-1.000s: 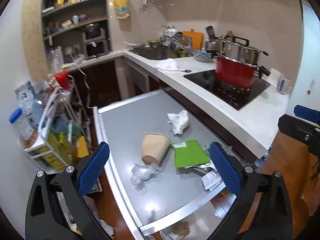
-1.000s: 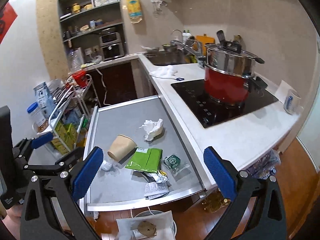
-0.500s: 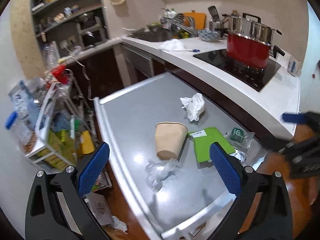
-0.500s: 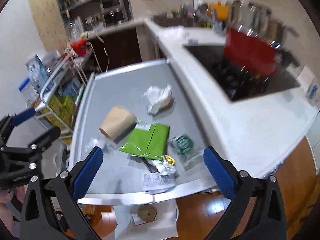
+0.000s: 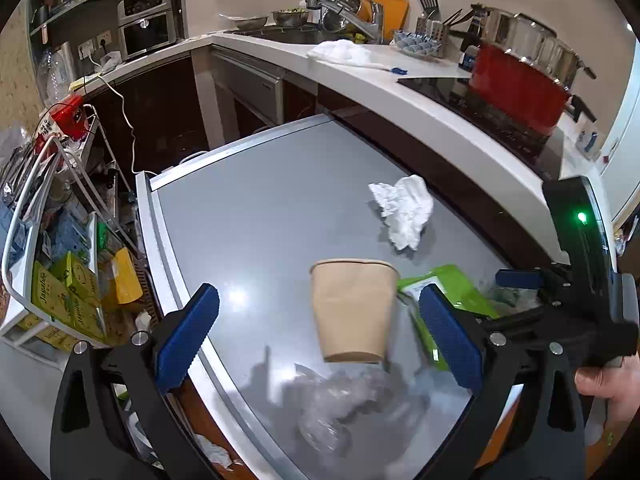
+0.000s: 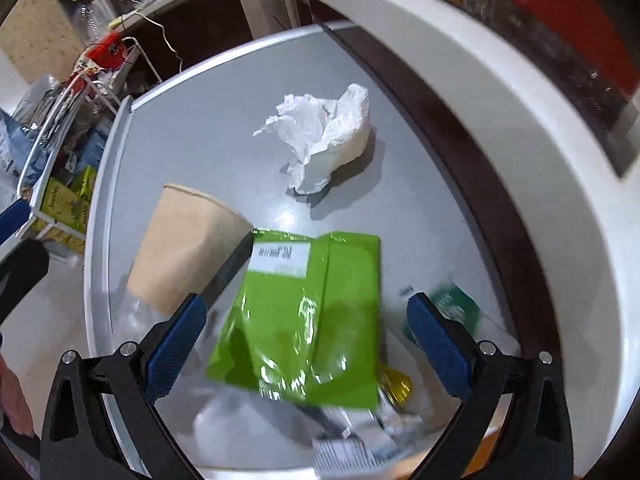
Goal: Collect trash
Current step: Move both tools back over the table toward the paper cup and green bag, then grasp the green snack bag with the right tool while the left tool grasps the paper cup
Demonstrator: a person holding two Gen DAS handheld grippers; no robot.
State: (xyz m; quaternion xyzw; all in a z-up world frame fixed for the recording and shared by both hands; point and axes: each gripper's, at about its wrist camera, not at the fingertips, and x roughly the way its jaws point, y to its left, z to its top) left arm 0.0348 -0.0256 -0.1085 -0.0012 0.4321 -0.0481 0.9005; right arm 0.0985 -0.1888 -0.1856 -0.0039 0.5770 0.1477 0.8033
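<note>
**Trash on the grey table, two grippers above it**

Grey table top (image 5: 256, 216) sits beside a white kitchen counter (image 5: 420, 112), and the trash lies on it. Some of the trash is hard to see. A clear crumpled plastic piece (image 5: 340, 408) near the table's front edge is blurry in the left wrist view. In the right wrist view, small papers and a gold wrapper (image 6: 394, 384) poke out from under the green packet (image 6: 308, 320), but they are smeared and cut off by the bottom of the picture. A clear bag with a green label (image 6: 456, 312) is partly hidden behind the right gripper's blue finger (image 6: 436, 344).

Left gripper (image 5: 320, 336) hangs over the table with its jaws spread wide. The brown paper cup (image 5: 354, 312) lies tipped over between the two blue fingers (image 5: 186, 336), but they do not touch it. Right gripper (image 6: 304, 344) is tilted down over the green packet, jaws also spread wide, holding nothing. A bit of the person's hand (image 5: 612, 384) shows at the right edge, gripping the black handle.

Left wrist view shows more of the room: a red pot (image 5: 520, 84) on the black stove, a sink tap (image 5: 352, 12), a white cloth (image 5: 342, 52) on the counter and a wire rack (image 5: 52, 208) full of boxes. Right wrist view is closer and shows the white label on the green packet and the crumpled white tissue (image 6: 324, 136) lying well apart from the cup (image 6: 184, 256).
</note>
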